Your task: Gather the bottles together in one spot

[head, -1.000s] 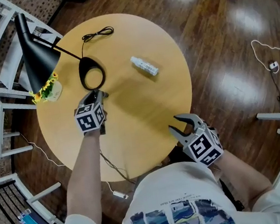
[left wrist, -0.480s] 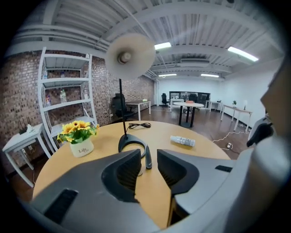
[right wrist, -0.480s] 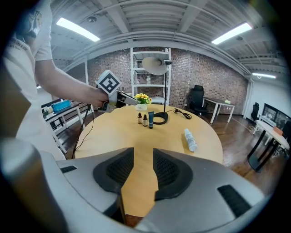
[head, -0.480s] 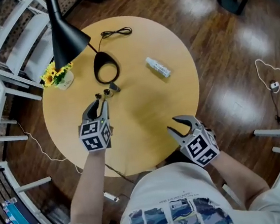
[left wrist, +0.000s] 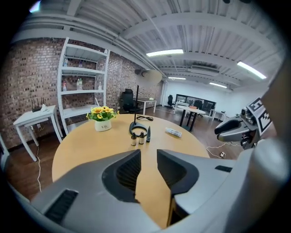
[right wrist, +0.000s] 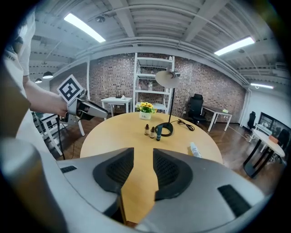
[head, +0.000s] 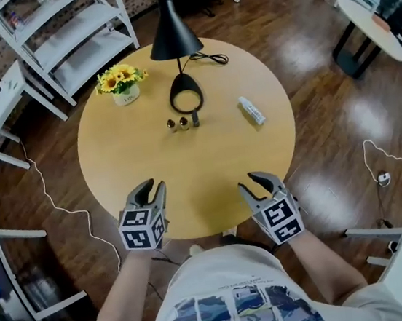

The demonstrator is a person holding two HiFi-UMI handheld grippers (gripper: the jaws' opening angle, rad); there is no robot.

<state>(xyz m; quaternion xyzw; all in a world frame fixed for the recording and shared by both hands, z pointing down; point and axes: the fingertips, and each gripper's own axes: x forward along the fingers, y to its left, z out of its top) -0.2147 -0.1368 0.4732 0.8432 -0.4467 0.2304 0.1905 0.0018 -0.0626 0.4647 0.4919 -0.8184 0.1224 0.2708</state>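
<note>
Both tongs hover over the table's near edge, jaws apart and empty: left gripper (head: 152, 192), right gripper (head: 252, 182). The round table (head: 114, 167) is smooth, pale wood. A black lamp (head: 174, 38) stands at the far side on a ring-shaped foot. The pale cylindrical bottle (head: 252, 110) lies on its side ahead and to the right, its long axis slanting far-left to near-right, and the right gripper is nearer it. Well apart to its left, just before the lamp's foot, three small bottles (head: 183, 123) stand upright together: two amber, one dark and slim, possibly glass.
</note>
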